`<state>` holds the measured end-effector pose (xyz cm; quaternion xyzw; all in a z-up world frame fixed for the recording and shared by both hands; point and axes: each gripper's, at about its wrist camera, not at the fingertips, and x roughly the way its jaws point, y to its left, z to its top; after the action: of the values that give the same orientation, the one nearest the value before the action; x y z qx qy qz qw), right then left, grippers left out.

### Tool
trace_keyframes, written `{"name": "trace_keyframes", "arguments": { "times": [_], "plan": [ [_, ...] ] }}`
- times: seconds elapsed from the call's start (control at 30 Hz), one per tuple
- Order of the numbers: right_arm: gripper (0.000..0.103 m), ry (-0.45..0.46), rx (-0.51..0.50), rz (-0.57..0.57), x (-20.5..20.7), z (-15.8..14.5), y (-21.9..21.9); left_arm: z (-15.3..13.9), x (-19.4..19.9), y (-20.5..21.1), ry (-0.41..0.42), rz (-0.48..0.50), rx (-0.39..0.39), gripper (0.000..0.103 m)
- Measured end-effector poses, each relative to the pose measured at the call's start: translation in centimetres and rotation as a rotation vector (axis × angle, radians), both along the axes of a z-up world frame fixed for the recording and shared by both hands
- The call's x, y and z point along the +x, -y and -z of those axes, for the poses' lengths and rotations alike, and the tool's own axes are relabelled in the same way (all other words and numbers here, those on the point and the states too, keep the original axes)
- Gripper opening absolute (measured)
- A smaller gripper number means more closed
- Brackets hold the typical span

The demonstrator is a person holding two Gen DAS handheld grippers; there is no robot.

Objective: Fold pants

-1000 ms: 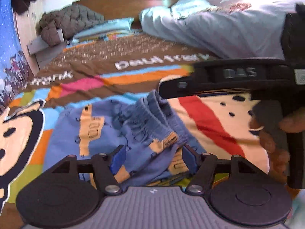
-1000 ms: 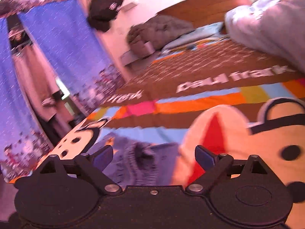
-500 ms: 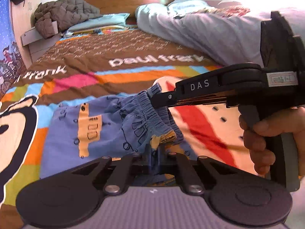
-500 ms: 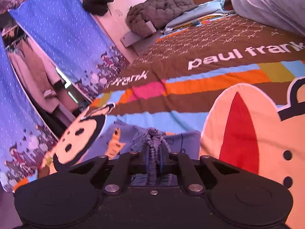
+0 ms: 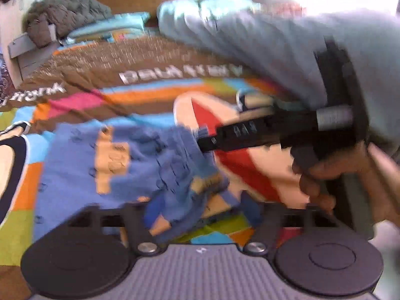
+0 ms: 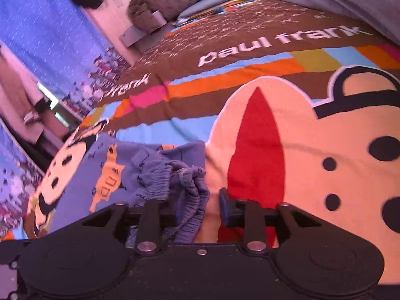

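Small blue pants (image 5: 105,165) with orange prints lie on the colourful bedspread, their elastic waistband bunched up at the right. My left gripper (image 5: 200,212) is open, its blue pads either side of the bunched lower waistband corner. My right gripper (image 6: 200,210) is open too, with the gathered waistband (image 6: 185,182) lying between its pads. In the left wrist view the right gripper (image 5: 250,135) comes in from the right, held by a hand, its tips at the waistband. The view is blurred.
The bedspread (image 6: 275,135) has a large cartoon face. A grey-blue duvet (image 5: 262,37) is heaped at the far right. A dark quilted jacket (image 5: 65,17) and pillows lie by the wooden headboard. A blue curtain (image 6: 50,37) hangs at the left.
Half a second ago both grippers were shut on the waistband. Now both have opened and let the cloth go, and the pants have settled back onto the bed.
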<state>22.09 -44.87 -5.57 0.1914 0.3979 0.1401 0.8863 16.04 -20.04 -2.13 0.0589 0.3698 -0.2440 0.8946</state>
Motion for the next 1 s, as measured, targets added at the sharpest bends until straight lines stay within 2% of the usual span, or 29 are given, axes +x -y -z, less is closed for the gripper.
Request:
{"name": "trace_keyframes", "arguments": {
  "times": [0.03,0.1,0.17,0.2,0.3,0.43,0.5,0.6,0.7,0.77,0.83,0.93,1.0],
  "plan": [
    [0.053,0.045,-0.042,0.003,-0.6,-0.7,-0.2,-0.7,-0.3,-1.1,0.022,-0.020,-0.025,0.077],
    [0.074,0.136,-0.122,0.010,-1.7,-1.7,-1.1,-1.7,-0.4,-3.2,0.042,-0.109,-0.052,0.083],
    [0.083,0.223,-0.167,-0.007,-2.3,-2.4,-2.4,-2.0,-0.1,-5.6,0.069,-0.267,-0.063,0.088],
    [0.084,0.255,-0.183,-0.031,-2.4,-2.6,-3.2,-1.9,0.4,-6.5,0.071,-0.342,-0.051,0.088],
    [0.089,0.295,-0.265,-0.116,-1.9,-2.5,-6.5,-0.5,2.3,-8.7,-0.007,-0.509,-0.004,0.088],
    [0.089,0.241,-0.448,-0.132,-1.5,-1.1,-9.1,2.6,2.7,-9.8,-0.127,-0.533,0.052,0.090],
    [0.089,0.203,-0.493,-0.112,-1.8,-0.5,-8.3,3.2,1.8,-10.2,-0.115,-0.529,0.033,0.092],
    [0.098,0.180,-0.469,-0.090,-2.3,-0.1,-6.3,3.0,1.5,-10.4,-0.119,-0.520,0.042,0.094],
    [0.100,0.154,-0.375,-0.078,-2.5,0.1,-4.6,2.9,1.4,-10.5,-0.122,-0.513,0.053,0.095],
    [0.099,0.183,-0.332,-0.073,-3.1,-0.5,-4.3,2.5,1.3,-10.7,-0.125,-0.515,0.052,0.096],
    [0.100,0.258,-0.322,-0.087,-3.7,-1.6,-4.9,1.7,1.0,-10.7,-0.112,-0.515,0.040,0.096],
    [0.102,0.367,-0.379,-0.095,-4.1,-2.9,-6.1,0.6,2.1,-10.7,-0.078,-0.507,0.027,0.099],
    [0.102,0.406,-0.426,-0.081,-3.2,-3.2,-7.1,0.1,3.6,-10.2,-0.058,-0.494,0.035,0.099]
  ]
}}
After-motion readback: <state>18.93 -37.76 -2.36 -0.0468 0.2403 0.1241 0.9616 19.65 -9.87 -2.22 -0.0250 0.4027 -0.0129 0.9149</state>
